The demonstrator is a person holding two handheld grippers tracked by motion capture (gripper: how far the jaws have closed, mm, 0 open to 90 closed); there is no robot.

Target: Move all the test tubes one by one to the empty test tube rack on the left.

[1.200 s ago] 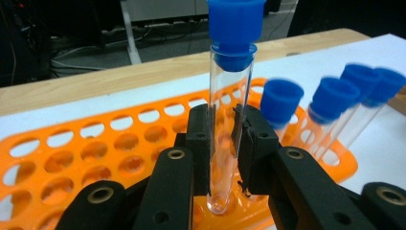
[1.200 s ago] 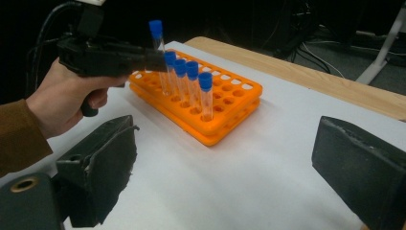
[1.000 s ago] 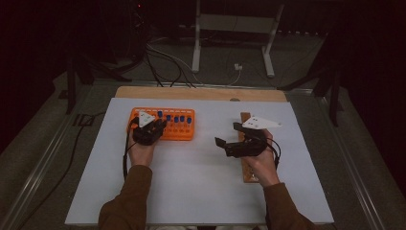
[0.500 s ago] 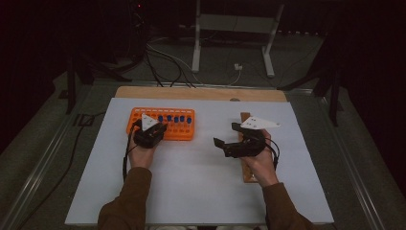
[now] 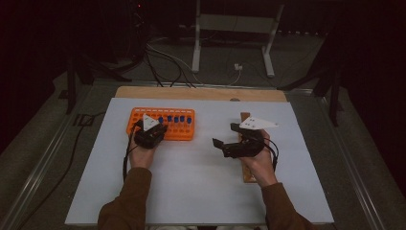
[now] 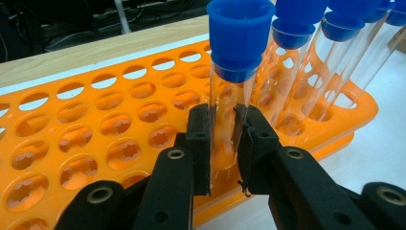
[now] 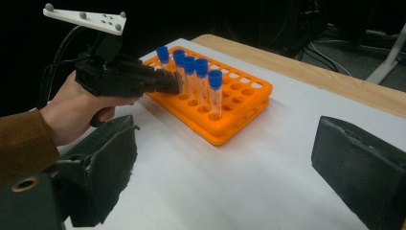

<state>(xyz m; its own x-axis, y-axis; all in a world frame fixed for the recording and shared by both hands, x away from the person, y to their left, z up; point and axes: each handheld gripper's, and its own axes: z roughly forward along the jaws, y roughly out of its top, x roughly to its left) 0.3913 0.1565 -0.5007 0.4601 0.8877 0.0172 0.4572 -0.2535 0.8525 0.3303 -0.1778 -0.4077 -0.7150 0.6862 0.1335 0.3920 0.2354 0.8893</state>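
Left gripper [image 6: 224, 143] has its black jaws clamped on a clear, blue-capped tube [image 6: 230, 96], standing in the orange perforated rack [image 5: 182, 132] at eleven o'clock on the white tabletop [image 5: 191, 191]. Right gripper [image 5: 225, 136], at three o'clock, jaws wide apart, holding nothing.

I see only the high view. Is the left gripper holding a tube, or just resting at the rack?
Observer: The left gripper is shut on a tube; its fingers press the glass low down.
Operator: Is the tube out of the rack?
Observer: Its bottom sits at the rack front edge; whether it has left its hole I cannot tell.
Operator: And the right gripper?
Observer: The right gripper is open, nothing between its fingers.
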